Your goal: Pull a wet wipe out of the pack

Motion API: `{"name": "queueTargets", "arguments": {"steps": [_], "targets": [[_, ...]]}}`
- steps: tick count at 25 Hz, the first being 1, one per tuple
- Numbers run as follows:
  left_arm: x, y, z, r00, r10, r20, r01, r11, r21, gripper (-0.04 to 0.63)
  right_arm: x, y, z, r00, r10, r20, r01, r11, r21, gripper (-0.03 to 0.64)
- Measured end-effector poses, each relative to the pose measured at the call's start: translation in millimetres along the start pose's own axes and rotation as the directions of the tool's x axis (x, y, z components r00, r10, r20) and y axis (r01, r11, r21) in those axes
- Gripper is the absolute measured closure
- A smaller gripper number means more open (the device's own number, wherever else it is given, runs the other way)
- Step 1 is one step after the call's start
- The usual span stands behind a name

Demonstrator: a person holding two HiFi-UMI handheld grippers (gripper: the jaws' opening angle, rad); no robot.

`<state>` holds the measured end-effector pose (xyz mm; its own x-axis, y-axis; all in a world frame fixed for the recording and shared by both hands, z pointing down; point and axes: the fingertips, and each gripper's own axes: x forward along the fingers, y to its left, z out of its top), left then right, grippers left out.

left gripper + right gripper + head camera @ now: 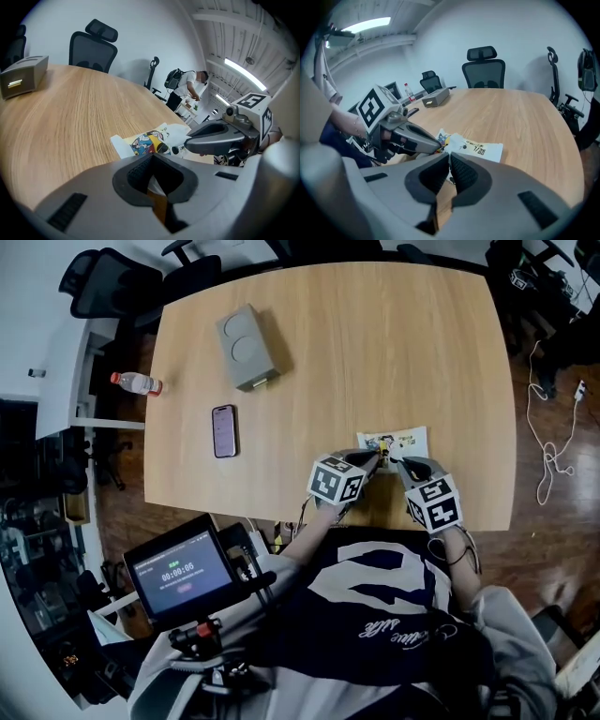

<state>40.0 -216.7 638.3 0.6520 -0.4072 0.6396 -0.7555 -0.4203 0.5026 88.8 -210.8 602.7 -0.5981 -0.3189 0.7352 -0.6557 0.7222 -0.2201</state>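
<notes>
Wooden table (375, 334) w/ pack (405, 439) at 5 o'clock: left gripper (151, 157) jaws clamp its edge as anchor, right gripper (449, 157) jaws closed together, prob. to pinch wipe.

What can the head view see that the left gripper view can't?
Only the head view: a black smartphone, a plastic bottle with a red cap, a small black timer screen. Only the left gripper view: a person with a backpack. Both: the light wooden table, grey rectangular box, cartoon-printed wet wipe pack, right gripper.

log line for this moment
left gripper: shut on wipe pack corner | right gripper: jaws shut over pack | stage: before pull
</notes>
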Motion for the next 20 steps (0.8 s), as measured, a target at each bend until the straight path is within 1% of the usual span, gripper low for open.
{"name": "queueTargets", "arguments": {"steps": [2,6,8,10,13,15,17,20], "targets": [[-0.4,0.4,-0.7,1.000,-0.002,-0.004,0.002,1.000,-0.001,0.594,-5.5,3.9,3.3,1.000,0.010,0.016,-0.011,0.999,0.030,0.612],[0.5,-1.3,-1.4,1.000,-0.001,-0.009,0.001,1.000,0.014,0.594,-15.6,10.8,7.5,0.999,-0.001,0.032,0.001,1.000,0.020,0.612],[0.6,-2.5,-1.3,1.000,0.002,-0.011,-0.002,1.000,0.026,0.594,-22.8,11.8,12.9,0.998,-0.011,0.060,0.010,1.000,0.028,0.614],[1.5,-4.2,-1.2,1.000,0.004,-0.014,-0.003,0.999,0.040,0.595,-34.4,11.6,24.0,0.992,-0.009,0.128,-0.002,0.996,0.085,0.614],[3.2,-5.9,-1.9,1.000,0.005,-0.016,-0.004,0.998,0.059,0.595,-52.8,8.7,41.6,0.973,-0.008,0.229,-0.039,0.979,0.199,0.614],[3.0,-5.3,-3.0,1.000,0.003,-0.017,-0.002,0.998,0.057,0.594,-60.0,4.9,44.3,0.968,-0.039,0.247,-0.017,0.975,0.221,0.614],[2.2,-4.7,-3.2,1.000,-0.002,-0.017,0.003,0.999,0.054,0.595,-65.1,2.2,40.9,0.968,-0.075,0.241,0.021,0.975,0.221,0.614],[0.6,-5.8,-1.7,1.000,-0.030,0.006,0.029,0.998,0.053,0.594,-72.2,1.9,33.9,0.962,-0.112,0.247,0.049,0.968,0.247,0.614]]}}
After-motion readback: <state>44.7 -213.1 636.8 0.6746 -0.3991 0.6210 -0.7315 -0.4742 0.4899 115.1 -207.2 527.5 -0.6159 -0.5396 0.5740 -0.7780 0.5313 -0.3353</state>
